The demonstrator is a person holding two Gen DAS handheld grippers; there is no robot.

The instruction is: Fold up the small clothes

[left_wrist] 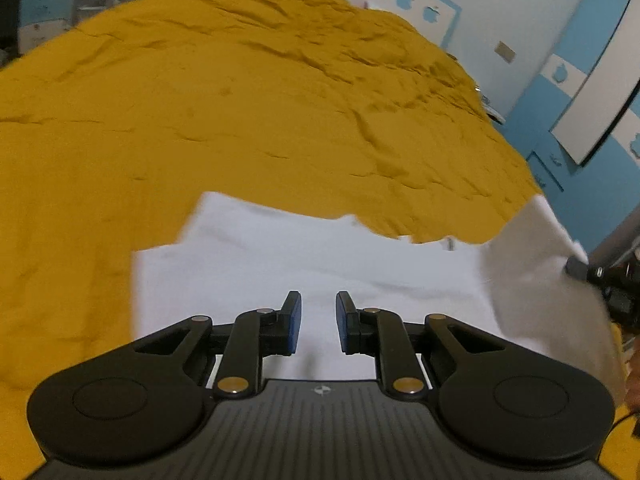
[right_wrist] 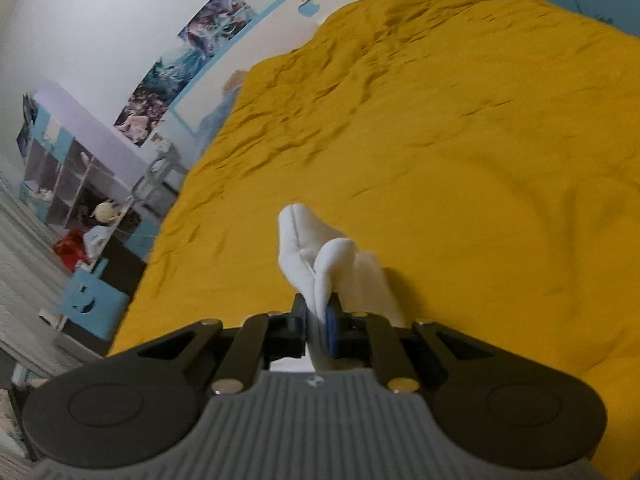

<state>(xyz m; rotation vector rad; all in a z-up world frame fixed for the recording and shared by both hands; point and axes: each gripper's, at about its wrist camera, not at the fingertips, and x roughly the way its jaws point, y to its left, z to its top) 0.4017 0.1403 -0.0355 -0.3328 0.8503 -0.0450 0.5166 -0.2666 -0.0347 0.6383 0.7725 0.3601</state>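
1. The right gripper (right_wrist: 319, 312) has its jaws pressed nearly together on a bunched fold of the white garment (right_wrist: 316, 256); the cloth pokes up past the fingertips in two soft lobes and also trails back between the pads toward the body of the tool.
2. The left gripper (left_wrist: 318, 322) has its jaws a narrow way apart, with a clear gap between the blue pads (left_wrist: 295, 322). Nothing is pinched there; white cloth shows in the gap, seemingly below the pads rather than between them.
3. In the left wrist view the white garment (left_wrist: 312, 272) lies spread on the yellow bedspread (left_wrist: 240, 100), at its near edge, and its right side rises toward the other tool at the frame's edge.
4. In the right wrist view the yellow bedspread (right_wrist: 460, 140) stretches away beyond the held cloth, wrinkled toward its far end.
5. The garment looks light, thin and limp: it will sag and crumple from any single hold, and will not slip easily from rubbery pads.
6. Best holds, I judge, are hems or corners, one in each gripper, so the edge stays taut while it is folded over.
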